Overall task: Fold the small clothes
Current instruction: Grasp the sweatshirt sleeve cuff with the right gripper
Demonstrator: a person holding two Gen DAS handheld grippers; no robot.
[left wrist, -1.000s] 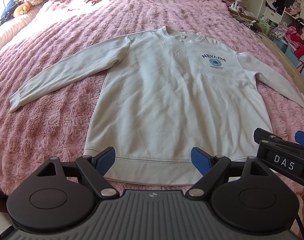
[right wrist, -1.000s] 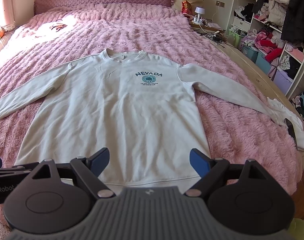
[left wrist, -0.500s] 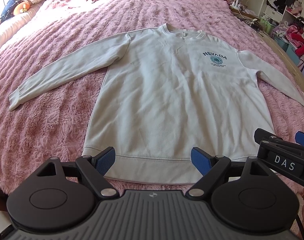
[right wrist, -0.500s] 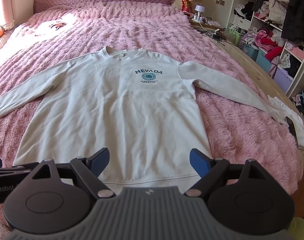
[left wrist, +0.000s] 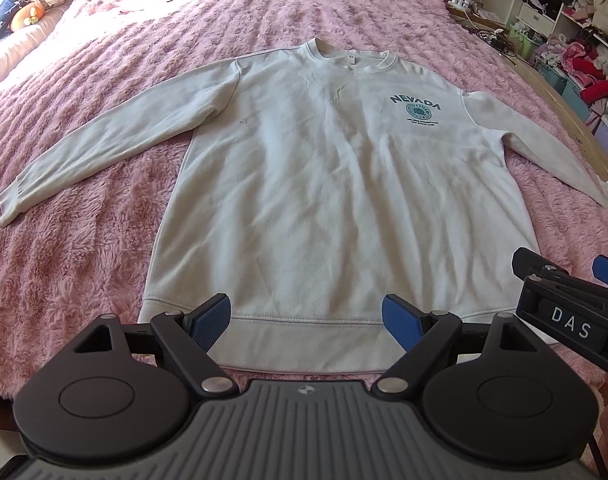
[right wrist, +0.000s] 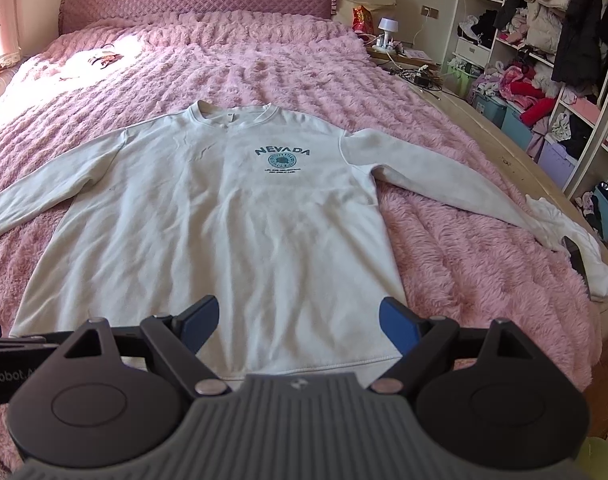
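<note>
A white NEVADA sweatshirt (left wrist: 344,184) lies flat, front up, sleeves spread, on the pink fuzzy bed (left wrist: 75,200). The left claw (left wrist: 306,318) and right claw (right wrist: 297,320) both hover over its hem, fingers spread apart and holding nothing.

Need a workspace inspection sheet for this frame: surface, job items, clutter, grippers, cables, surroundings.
Surface: pink fuzzy bedspread.
Job's things: white sweatshirt flat, front up, sleeves spread.
Clutter: white garment at the bed's right edge; small item near the headboard.
Grippers: left gripper and right gripper, jaws open, over the hem, holding nothing.
Cables: tangle on the bedside surface.
Surroundings: shelves of clothes on the right.
</note>
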